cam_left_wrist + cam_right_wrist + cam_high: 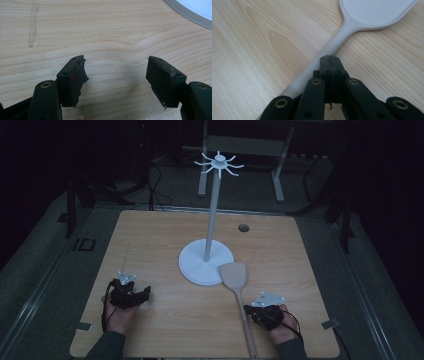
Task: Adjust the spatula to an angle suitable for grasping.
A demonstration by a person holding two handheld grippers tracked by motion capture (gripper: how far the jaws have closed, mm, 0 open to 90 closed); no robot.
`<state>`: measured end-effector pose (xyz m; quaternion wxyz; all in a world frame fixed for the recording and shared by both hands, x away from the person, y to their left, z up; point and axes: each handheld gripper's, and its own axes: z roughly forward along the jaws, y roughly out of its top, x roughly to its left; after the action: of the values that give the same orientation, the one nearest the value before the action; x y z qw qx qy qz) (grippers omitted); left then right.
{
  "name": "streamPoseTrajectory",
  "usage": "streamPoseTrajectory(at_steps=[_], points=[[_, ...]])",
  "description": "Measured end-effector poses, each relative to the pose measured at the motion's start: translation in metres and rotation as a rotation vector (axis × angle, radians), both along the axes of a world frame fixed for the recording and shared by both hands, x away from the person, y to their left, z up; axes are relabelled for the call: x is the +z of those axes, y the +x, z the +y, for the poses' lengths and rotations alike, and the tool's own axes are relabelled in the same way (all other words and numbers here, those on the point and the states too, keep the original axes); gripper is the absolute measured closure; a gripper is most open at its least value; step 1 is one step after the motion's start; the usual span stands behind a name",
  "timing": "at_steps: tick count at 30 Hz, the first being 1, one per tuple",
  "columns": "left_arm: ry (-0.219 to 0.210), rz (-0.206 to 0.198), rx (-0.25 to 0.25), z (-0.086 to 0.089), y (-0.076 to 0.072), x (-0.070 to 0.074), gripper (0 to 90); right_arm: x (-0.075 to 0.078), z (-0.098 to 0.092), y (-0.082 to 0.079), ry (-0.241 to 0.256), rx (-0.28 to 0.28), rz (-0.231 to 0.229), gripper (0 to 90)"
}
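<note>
A wooden spatula [234, 275] lies on the table [150, 235], its blade touching the round base of a white hook stand [206, 262] and its handle running toward the front edge. My right gripper [247, 309] sits right beside the handle, held by a hand. In the right gripper view the jaws [330, 58] are pressed together with nothing between them, and the spatula handle [342, 37] passes under them to the left. My left gripper [134, 290] rests at the front left, open [116, 60] over bare wood, with the stand base [192, 12] at its upper right.
The stand's tall pole [212, 205] ends in a ring of hooks above mid-table. A round cable hole [243, 227] sits near the far edge. A pale scuff [32, 25] marks the wood ahead of the left gripper. Dark floor and a metal frame lie beyond the table.
</note>
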<state>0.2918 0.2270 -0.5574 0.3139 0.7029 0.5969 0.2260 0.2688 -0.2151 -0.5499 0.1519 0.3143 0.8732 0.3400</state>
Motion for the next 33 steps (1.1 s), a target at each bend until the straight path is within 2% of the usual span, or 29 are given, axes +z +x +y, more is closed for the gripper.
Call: streamPoseTrajectory(at_steps=[12, 14, 21, 22, 23, 25, 28, 31, 33], points=[[0.004, 0.001, 0.000, 0.000, 0.000, 0.000, 32.1, 0.002, 0.023, -0.002, 0.049, 0.055, 0.010, 90.0], [0.004, 0.002, -0.001, 0.000, 0.000, 0.000, 32.1, 0.003, 0.027, 0.000, 0.048, 0.065, -0.003, 90.0], [0.001, 0.001, -0.001, 0.000, 0.000, 0.000, 32.1, 0.017, 0.039, 0.028, 0.089, 0.035, -0.075, 90.0], [0.001, 0.001, -0.001, 0.000, 0.000, 0.000, 32.1, 0.017, 0.039, 0.028, 0.089, 0.035, -0.075, 90.0], [0.000, 0.001, -0.001, 0.000, 0.000, 0.000, 32.1, 0.022, 0.048, 0.041, 0.110, 0.027, -0.091, 90.0], [-0.002, 0.001, 0.000, 0.000, 0.000, 0.000, 32.0, 0.025, 0.056, 0.052, 0.126, 0.023, -0.096, 90.0], [-0.003, -0.001, 0.000, 0.001, 0.000, 0.000, 32.1, 0.028, 0.072, 0.073, 0.124, 0.020, -0.107, 90.0], [-0.008, 0.000, 0.004, 0.002, 0.000, 0.000, 32.0, 0.031, 0.087, 0.087, 0.126, 0.022, -0.113, 90.0], [-0.009, 0.000, 0.004, 0.002, 0.000, 0.000, 32.0, 0.032, 0.090, 0.091, 0.125, 0.024, -0.118, 90.0]])
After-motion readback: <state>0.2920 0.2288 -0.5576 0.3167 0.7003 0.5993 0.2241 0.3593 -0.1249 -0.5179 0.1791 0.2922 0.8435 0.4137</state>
